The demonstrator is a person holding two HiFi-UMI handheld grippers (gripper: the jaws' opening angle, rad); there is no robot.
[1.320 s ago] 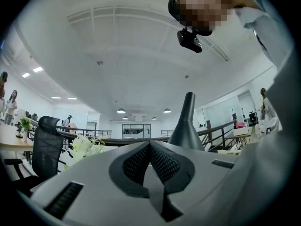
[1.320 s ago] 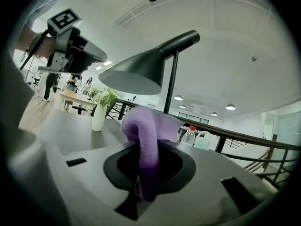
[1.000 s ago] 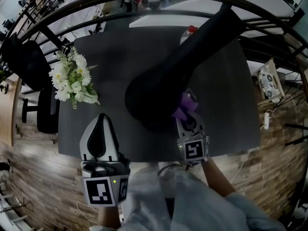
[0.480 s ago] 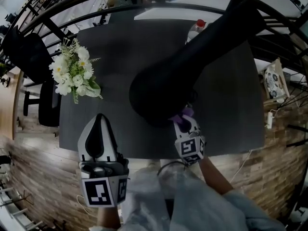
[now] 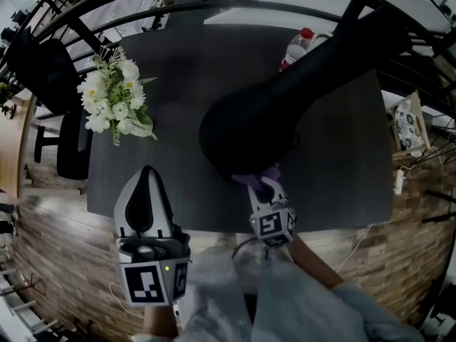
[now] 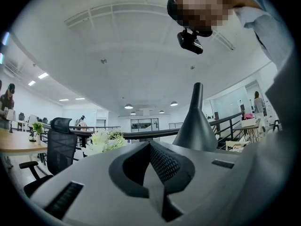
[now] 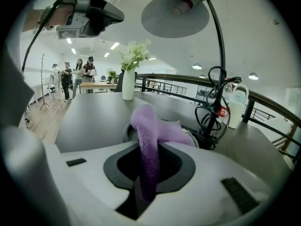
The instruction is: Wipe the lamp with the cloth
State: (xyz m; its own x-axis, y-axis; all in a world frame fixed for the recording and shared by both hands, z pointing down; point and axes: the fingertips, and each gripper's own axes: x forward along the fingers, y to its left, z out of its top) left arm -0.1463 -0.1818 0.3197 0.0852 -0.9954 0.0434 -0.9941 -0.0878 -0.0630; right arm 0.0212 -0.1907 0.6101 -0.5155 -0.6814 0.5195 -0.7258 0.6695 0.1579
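Observation:
The black lamp shade (image 5: 246, 134) hangs over the dark table (image 5: 178, 70), its arm rising to the back right. My right gripper (image 5: 262, 187) is shut on a purple cloth (image 5: 255, 179), which lies against the shade's near rim. In the right gripper view the cloth (image 7: 148, 135) stands up from the closed jaws of that gripper (image 7: 148, 173), with the shade (image 7: 175, 15) overhead and the thin stem (image 7: 218, 55) to the right. My left gripper (image 5: 147, 173) hovers at the table's near-left edge, shut and holding nothing; in its own view the left gripper (image 6: 151, 164) points toward the lamp shade (image 6: 196, 121).
A vase of white flowers (image 5: 114, 102) stands at the table's left. A clear bottle with a red cap (image 5: 303, 38) and a coiled cable (image 7: 211, 112) sit by the lamp's base at the back right. A black office chair (image 5: 43, 70) and a railing lie beyond.
My right gripper has slid left with the cloth along the shade's near rim. The left gripper has stayed where it was.

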